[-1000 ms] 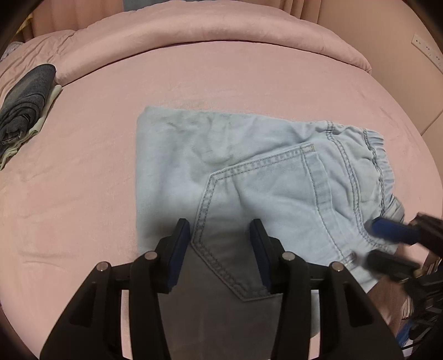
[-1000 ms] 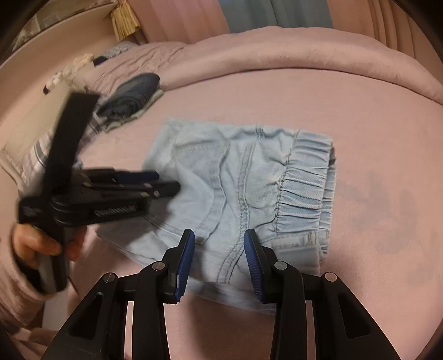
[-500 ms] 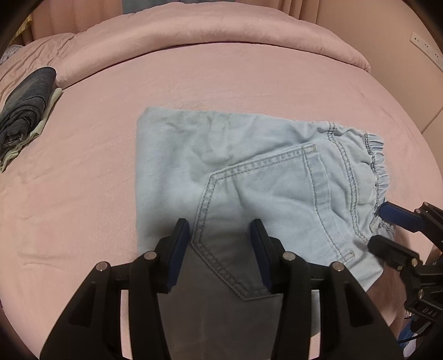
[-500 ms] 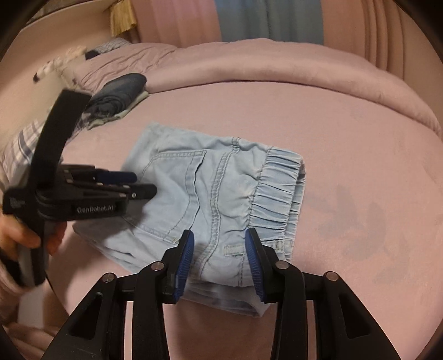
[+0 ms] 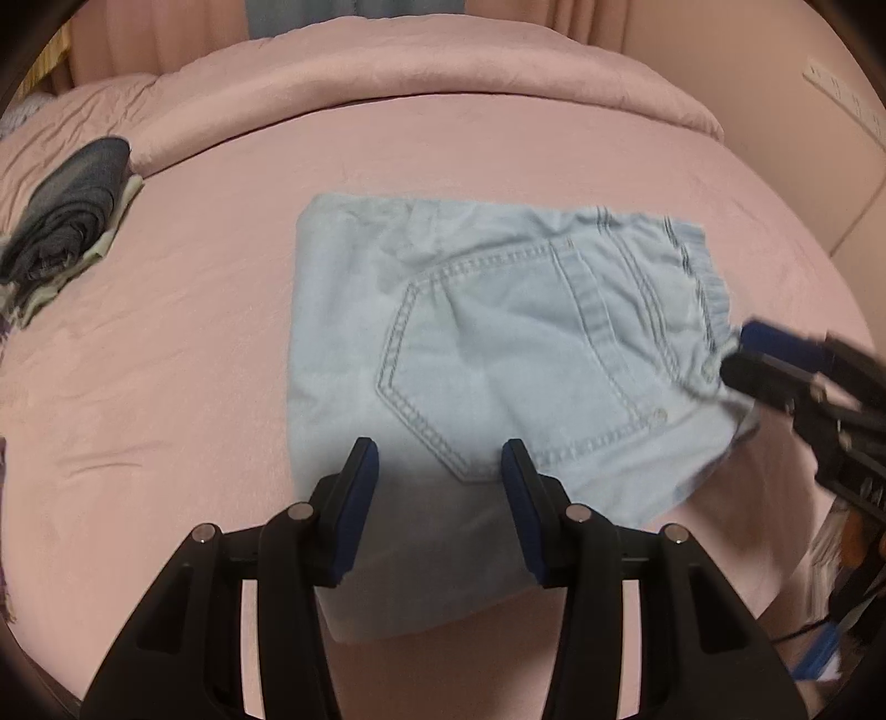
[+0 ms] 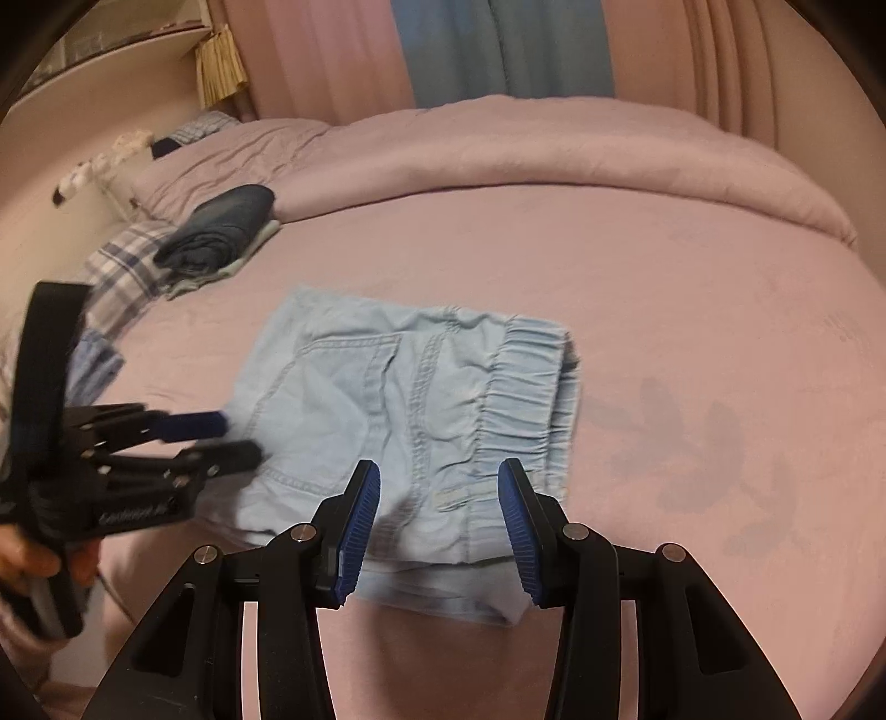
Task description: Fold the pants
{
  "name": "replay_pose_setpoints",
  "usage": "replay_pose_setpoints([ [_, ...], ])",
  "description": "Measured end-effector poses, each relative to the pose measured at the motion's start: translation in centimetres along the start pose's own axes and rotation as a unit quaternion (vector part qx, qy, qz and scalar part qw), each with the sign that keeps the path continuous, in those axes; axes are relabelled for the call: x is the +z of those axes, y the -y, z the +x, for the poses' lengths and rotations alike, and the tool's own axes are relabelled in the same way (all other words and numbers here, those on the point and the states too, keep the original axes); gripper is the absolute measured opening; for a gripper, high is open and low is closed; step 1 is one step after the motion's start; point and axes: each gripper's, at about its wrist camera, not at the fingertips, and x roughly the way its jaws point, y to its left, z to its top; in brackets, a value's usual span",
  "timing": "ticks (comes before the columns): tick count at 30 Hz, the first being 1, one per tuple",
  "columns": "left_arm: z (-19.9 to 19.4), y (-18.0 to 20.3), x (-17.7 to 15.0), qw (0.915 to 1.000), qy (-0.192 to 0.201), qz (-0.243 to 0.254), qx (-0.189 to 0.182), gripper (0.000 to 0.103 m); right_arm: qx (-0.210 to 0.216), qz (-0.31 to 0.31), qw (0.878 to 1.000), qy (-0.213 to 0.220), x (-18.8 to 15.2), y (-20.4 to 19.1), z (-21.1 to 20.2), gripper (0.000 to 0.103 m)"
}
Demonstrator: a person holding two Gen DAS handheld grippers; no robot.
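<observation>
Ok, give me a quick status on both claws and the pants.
Left claw open, nothing gripped. Right claw open, jaws just widening, over the waistband, empty. Pants folded compact on the bed. Dark folded clothes well off to the side, nothing blocking.

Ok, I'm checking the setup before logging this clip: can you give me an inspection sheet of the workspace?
Surface: pink bedspread, lightly creased.
Job's things: light blue denim pants folded into a compact rectangle, back pocket up, elastic waistband at one end.
Clutter: dark folded garment on a pale one; plaid cloth beside it.
Grippers: left gripper open over the pants' near edge; right gripper open, jaws just widened, nothing pinched.
Cables: dark cable at the frame edge.
Surroundings: rolled duvet, curtains, wall socket strip.
</observation>
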Motion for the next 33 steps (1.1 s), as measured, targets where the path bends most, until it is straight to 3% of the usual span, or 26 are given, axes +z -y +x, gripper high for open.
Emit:
replay_pose_setpoints([
  [5,0.4,1.4,-1.4,0.999,0.013,0.035,0.025,0.047,-0.041,-0.04,0.998,-0.023,-0.6,-1.0,1.7,0.047],
  [9,-0.2,0.9,-1.8,0.9995,0.014,0.025,0.009,0.047,-0.052,-0.063,0.996,-0.022,-0.7,-1.7,1.6,0.05],
  [12,-1.0,0.1,-2.0,0.9999,0.013,-0.003,-0.009,0.052,-0.022,-0.031,0.999,-0.019,-0.2,-0.5,0.7,0.05],
  [16,-1.7,-1.3,-2.1,0.9994,0.017,-0.03,-0.004,0.056,0.023,0.037,0.999,-0.011,0.3,1.8,-0.1,0.054],
  [24,-1.9,-4.0,-2.0,0.9954,0.017,-0.094,0.004,0.071,0.076,0.177,0.981,-0.023,-0.5,6.6,0.6,0.06],
  [28,-1.6,-5.5,-1.7,0.9903,0.011,-0.135,-0.03,0.073,0.112,0.228,0.966,-0.046,-1.1,7.9,1.8,0.062],
  [33,-0.8,-7.1,-2.2,0.975,-0.005,-0.201,-0.094,0.073,0.138,0.241,0.957,-0.082,-1.3,7.4,3.7,0.064],
])
